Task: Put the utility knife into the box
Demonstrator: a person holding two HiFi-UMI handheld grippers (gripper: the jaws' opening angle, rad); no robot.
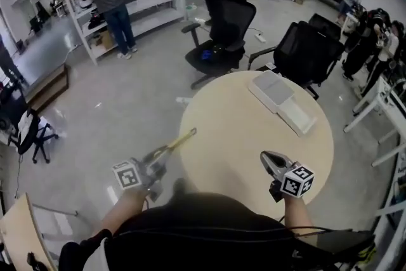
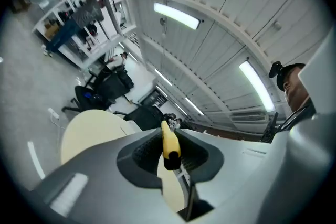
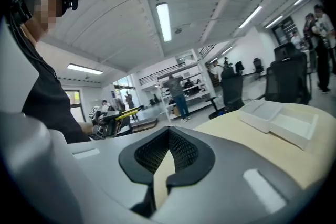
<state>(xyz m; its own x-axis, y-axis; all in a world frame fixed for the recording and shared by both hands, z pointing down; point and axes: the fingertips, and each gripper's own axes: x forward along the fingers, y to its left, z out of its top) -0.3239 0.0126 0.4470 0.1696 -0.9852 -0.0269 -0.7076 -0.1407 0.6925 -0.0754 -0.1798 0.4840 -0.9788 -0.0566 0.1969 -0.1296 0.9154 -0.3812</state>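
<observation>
Head view: the left gripper hangs at the near-left edge of the round table with the yellow utility knife pointing out over it. The right gripper is over the near-right part, and the white box lies open at the far side. Left gripper view: the jaws pinch the knife's yellow body. Right gripper view: the jaws are pressed together at the tips, empty, with the box ahead on the right.

The rear of the utility knife is hidden between the pads of the left gripper — its blade is too small to tell.
</observation>
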